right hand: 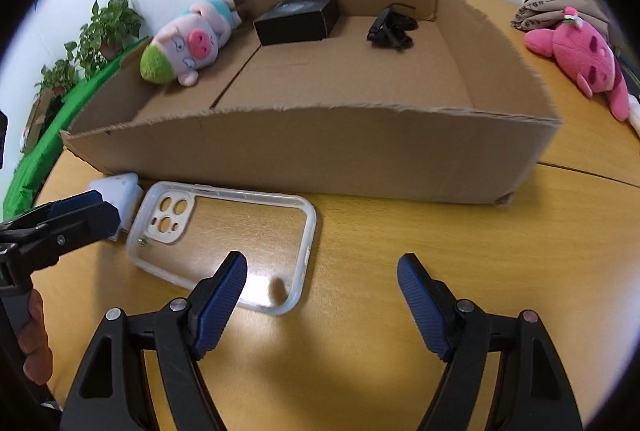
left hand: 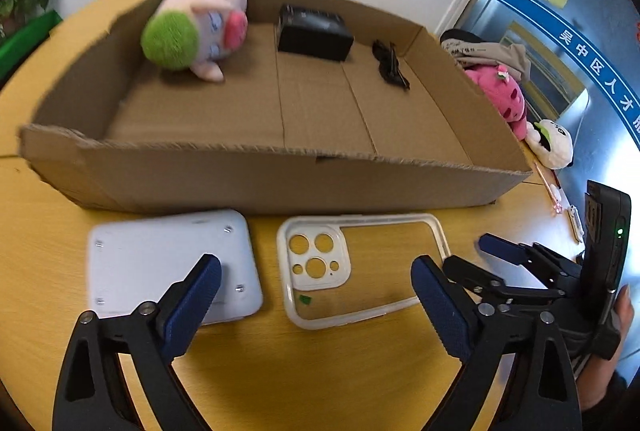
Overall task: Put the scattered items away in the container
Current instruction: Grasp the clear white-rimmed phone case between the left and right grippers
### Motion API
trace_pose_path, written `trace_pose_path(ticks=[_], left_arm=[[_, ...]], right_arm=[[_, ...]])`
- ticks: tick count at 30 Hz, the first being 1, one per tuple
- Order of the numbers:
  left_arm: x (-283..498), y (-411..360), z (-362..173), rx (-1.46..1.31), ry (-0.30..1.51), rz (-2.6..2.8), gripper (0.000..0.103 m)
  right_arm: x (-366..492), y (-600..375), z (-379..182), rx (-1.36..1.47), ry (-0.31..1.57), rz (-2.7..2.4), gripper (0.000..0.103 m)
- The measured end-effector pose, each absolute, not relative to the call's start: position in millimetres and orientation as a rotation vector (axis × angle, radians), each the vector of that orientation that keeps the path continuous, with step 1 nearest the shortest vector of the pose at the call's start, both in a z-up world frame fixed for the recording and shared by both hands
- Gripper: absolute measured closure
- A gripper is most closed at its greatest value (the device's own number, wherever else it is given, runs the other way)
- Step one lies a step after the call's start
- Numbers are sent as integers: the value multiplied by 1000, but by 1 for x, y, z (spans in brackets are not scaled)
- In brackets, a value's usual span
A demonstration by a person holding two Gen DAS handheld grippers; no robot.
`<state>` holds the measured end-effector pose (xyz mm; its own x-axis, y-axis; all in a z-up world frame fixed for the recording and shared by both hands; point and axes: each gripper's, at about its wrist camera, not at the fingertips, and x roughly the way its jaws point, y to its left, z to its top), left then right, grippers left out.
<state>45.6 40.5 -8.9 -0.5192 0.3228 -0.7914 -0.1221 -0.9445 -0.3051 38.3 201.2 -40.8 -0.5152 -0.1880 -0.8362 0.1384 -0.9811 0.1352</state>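
Yellow wooden table (left hand: 328,359) fills the lower frame, white wall behind, potted plants (right hand: 100,31) upper left in the right wrist view. Open cardboard box (left hand: 280,179) sits across the middle of the table; inside it a plush pig (left hand: 196,27) lies at the left end, a black box (left hand: 314,33) at the back centre, a small black clip (left hand: 390,65) right of that. On the table just in front of the box: a white square device (left hand: 160,263) lower left, and beside it a clear phone case (left hand: 360,267) lying flat, camera holes at its left end. Left gripper (left hand: 316,295) has its jaws wide, nothing between them, hanging over the device's right edge and the case. Right gripper (right hand: 322,291) also stands wide, empty, its left finger over the case's right end. Pink plush (right hand: 580,55) lies on the table outside the box, upper right.
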Motion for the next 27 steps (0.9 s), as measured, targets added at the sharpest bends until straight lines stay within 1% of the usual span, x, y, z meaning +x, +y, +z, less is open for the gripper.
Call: trace_pose_path(ticks=[3,4,5,6,7,8,9,10,11,12,14,15,17,18,19,20,21,22,24,27], left_arm=[[44,47,-7,-1370,-275,2520,8],[43,49,-7,-1371,-270,2519,10],[42,51,-7,-1370,-266,2517,11],[42,52,-7,-1371,-267,2512,16],[41,52,-8,-1377,-276,2500,23],[40,53,-9,-1387,-290,2480,25],[41,56,-11,-1397,-298,2461,28],[41,57,-13,-1401,-292,2452,28],[40,61,-15,-1412,-281,2447,28],[40,65,-19,-1429,-274,2440,28],[39,72,-27,-1471,-277,2406,33],[40,76,-29,-1475,-268,2403,39],[42,83,-29,-1477,-232,2414,41],[42,85,-29,-1476,-222,2419,44],[42,85,-29,-1480,-219,2422,53],[41,84,-29,-1487,-219,2428,59],[41,81,-30,-1495,-228,2433,72],[39,78,-32,-1506,-245,2432,91],[38,72,-34,-1512,-295,2416,93],[41,70,-31,-1520,-264,2434,94]], right_arm=[[38,196,-45,1437,22,-2627,40],[38,196,-44,1435,56,-2639,49],[38,197,-43,1430,61,-2639,56],[39,201,-42,1428,53,-2642,60],[39,204,-41,1429,49,-2648,71],[40,209,-41,1429,39,-2651,79],[40,213,-41,1430,23,-2650,82],[41,218,-40,1434,12,-2649,90],[41,221,-40,1437,3,-2648,93],[41,224,-40,1440,-9,-2649,93],[43,228,-40,1447,-25,-2656,95],[44,229,-40,1450,-29,-2660,95],[46,229,-40,1450,-24,-2665,95],[47,229,-41,1449,-26,-2666,95],[47,229,-41,1448,-29,-2668,96],[47,228,-41,1448,-29,-2669,96],[47,227,-41,1449,-24,-2671,97],[48,226,-41,1448,-19,-2672,98],[48,225,-41,1447,-21,-2676,98],[51,225,-40,1438,-67,-2662,98]])
